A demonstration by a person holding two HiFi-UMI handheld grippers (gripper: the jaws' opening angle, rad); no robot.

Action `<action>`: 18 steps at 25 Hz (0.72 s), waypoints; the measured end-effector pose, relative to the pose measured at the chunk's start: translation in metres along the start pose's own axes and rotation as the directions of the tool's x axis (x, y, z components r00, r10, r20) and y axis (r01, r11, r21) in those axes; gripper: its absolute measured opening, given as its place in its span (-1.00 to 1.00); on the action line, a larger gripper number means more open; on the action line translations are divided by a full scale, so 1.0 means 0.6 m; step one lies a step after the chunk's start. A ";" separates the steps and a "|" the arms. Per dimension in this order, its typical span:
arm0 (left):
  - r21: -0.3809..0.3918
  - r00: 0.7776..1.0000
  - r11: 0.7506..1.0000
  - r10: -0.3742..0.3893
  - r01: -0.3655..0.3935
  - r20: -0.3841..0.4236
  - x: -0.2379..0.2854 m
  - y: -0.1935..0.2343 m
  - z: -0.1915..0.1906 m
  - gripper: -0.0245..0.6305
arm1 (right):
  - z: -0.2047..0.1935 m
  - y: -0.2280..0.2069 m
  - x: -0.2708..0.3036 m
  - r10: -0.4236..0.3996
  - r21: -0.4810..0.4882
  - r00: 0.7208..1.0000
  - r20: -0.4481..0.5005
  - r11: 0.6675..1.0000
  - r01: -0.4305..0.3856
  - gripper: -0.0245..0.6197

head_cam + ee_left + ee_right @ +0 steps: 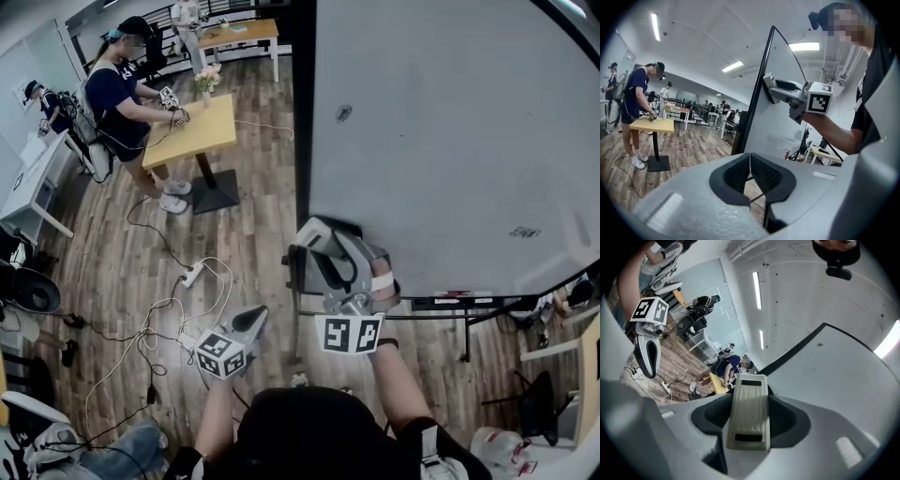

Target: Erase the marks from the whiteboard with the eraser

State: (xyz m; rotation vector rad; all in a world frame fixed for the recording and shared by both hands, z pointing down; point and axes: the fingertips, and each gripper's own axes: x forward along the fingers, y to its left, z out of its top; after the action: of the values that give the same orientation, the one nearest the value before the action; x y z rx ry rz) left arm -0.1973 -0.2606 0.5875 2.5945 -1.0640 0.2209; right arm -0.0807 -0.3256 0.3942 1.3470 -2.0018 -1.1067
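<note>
The whiteboard (441, 141) fills the upper right of the head view, with a small dark mark (344, 112) near its upper left and a scribble (525, 232) low on its right. My right gripper (322, 246) is at the board's lower left corner, shut on a cream ribbed eraser (749, 411); the eraser (315, 232) points toward the board's edge. My left gripper (255, 321) hangs lower, left of the board, over the floor. Its pads (759, 174) are pressed together with nothing between them. From the left gripper view, the right gripper (771, 86) is at the board's (776, 122) face.
A person works at a yellow table (202, 131) to the left. Cables and a power strip (192, 274) lie on the wooden floor. The board's stand legs (466, 328) reach out below it. White desks (28, 187) line the far left.
</note>
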 end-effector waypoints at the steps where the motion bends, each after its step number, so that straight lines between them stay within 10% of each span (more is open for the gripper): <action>1: 0.000 1.000 1.000 0.001 -0.001 0.001 0.000 0.001 0.001 -0.87 | -0.001 0.003 0.001 0.007 0.000 1.000 0.000 1.000 -0.007 -0.15; 18: 0.011 1.000 1.000 -0.019 0.019 -0.004 0.003 -0.022 0.005 -0.87 | -0.024 0.047 -0.017 0.218 0.267 0.974 0.058 0.937 -0.226 -0.15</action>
State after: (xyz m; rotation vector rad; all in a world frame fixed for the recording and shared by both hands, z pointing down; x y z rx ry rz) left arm -0.1866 -0.2541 0.5818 2.6112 -1.0393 0.2282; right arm -0.0808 -0.3161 0.4258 1.1973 -2.3269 -0.7728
